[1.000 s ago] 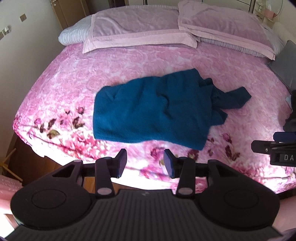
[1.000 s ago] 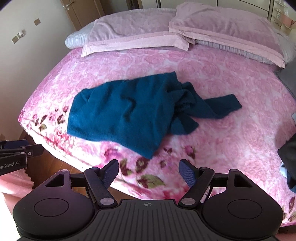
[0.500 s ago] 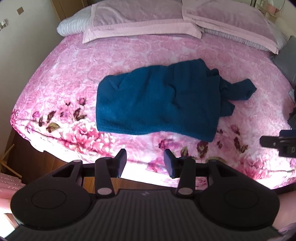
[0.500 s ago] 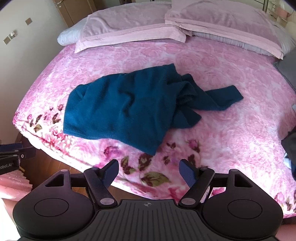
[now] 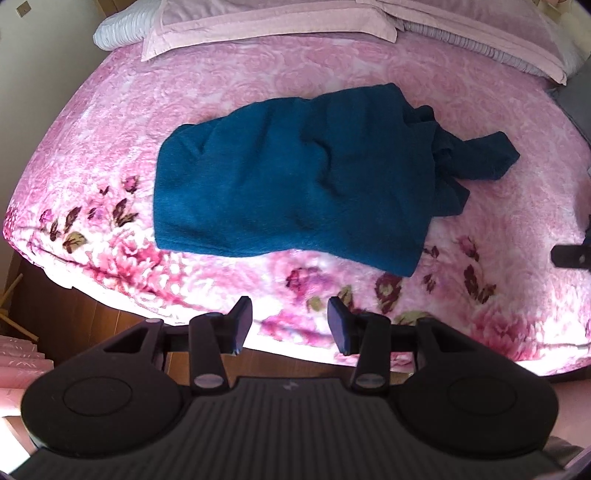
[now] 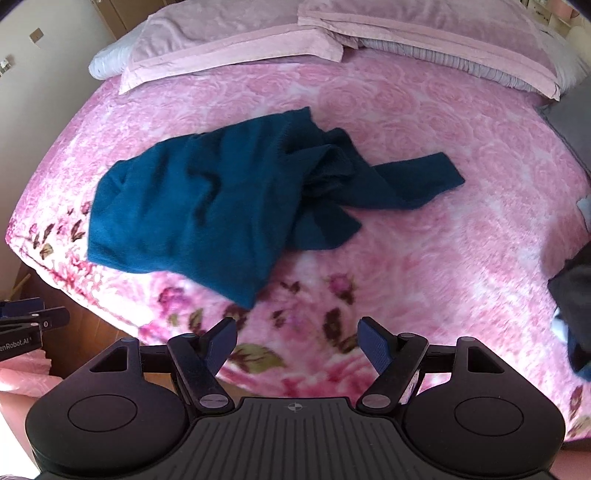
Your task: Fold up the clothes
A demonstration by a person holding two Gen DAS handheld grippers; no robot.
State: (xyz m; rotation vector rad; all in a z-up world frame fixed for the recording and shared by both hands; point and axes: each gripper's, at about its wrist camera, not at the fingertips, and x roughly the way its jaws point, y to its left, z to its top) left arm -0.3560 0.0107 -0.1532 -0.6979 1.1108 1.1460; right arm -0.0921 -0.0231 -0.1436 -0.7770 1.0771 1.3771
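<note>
Left wrist view: my left gripper (image 5: 290, 319) sits at 6 o'clock, jaws spread with nothing between them, hovering over the near edge of the bed (image 5: 517, 236). The teal sweater (image 5: 295, 192) lies crumpled at frame centre on the pink floral blanket, well apart from the fingertips. Its broad body spreads toward 9 o'clock; one lower corner points to about 5 o'clock, and a bunched sleeve trails off toward 3 o'clock. Pink pillows (image 5: 266, 22) run along 12 o'clock. At 3 o'clock, on the frame edge, a dark piece of the other gripper shows. Wooden floor (image 5: 92, 325) is visible at 8 o'clock, below the blanket edge.

Right wrist view: my right gripper (image 6: 297, 341) at 6 o'clock, jaws spread wider than the left pair — empty, above the flower print near the bed's foot. The sweater sits from centre toward 9 o'clock; its nearest corner hangs at roughly 7 o'clock from frame centre, near the left fingertip (image 6: 221, 339) but not touching. The sleeve stretches toward 2 o'clock. A dark garment (image 6: 572, 295) lies at 4 o'clock on the blanket, well apart from the sweater. The left gripper's body pokes in at 8 o'clock.
</note>
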